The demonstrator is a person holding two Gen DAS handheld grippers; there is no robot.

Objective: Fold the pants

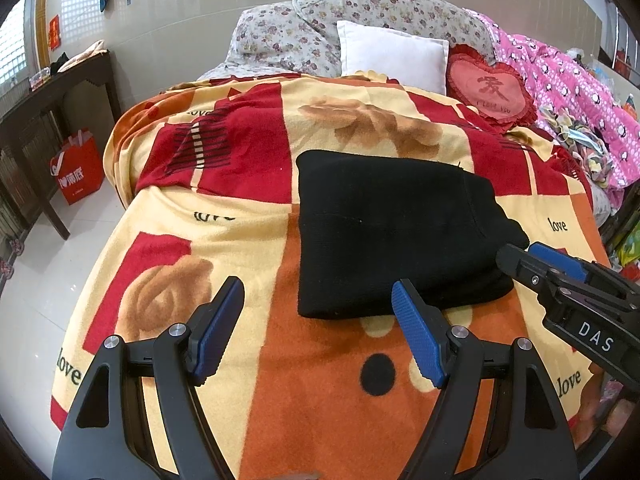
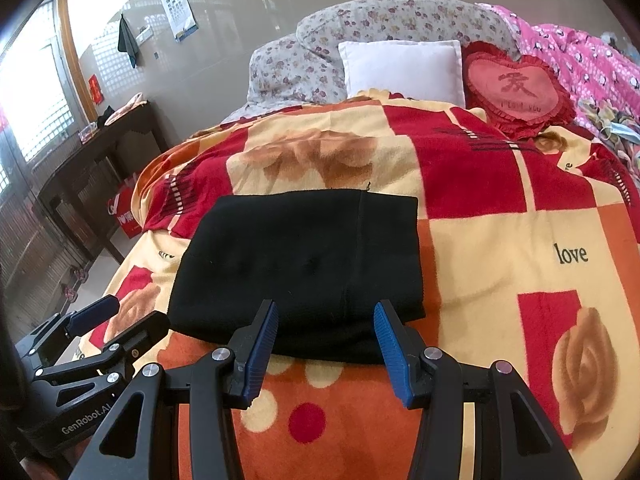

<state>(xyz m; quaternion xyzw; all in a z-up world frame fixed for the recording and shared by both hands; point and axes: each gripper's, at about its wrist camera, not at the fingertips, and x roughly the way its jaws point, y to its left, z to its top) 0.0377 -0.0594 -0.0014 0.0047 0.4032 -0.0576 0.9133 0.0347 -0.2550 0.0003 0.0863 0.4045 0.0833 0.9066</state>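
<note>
- Nearest my left wrist camera, the left hand-held gripper [image 1: 318,328] hangs with its blue pads wide apart and nothing between them; under it I see only the orange part of the blanket [image 1: 240,240].
- Just past those pads lie the pants [image 1: 384,232], black and folded into a thick rectangle, resting flat on the blanket in the middle of the bed [image 2: 560,320].
- From the left camera, the near edge of the pants sits just beyond the right-hand pad; I cannot tell whether that pad touches the cloth.
- On my right wrist camera, the right hand-held gripper [image 2: 326,330] stands about half open, empty, both pads pointing at the near edge of the pants [image 2: 296,264], with the folded edge showing in the gap between them.
- I cannot tell whether those pads touch the cloth, but they are not pinching it.
- From the left camera, the right hand-held gripper [image 1: 520,252] comes in from the right and its tip is at the right-hand near corner of the pants.
- Further back on the bed I see a white pillow [image 1: 394,56], a red heart cushion [image 1: 494,90] just beside it, a flowered quilt [image 1: 320,28] behind, and a pink quilt [image 1: 568,88] along the right side.
- Left of the bed, a dark desk [image 1: 60,92] stands by the wall with a red bag [image 1: 78,170] on the floor next to it.
</note>
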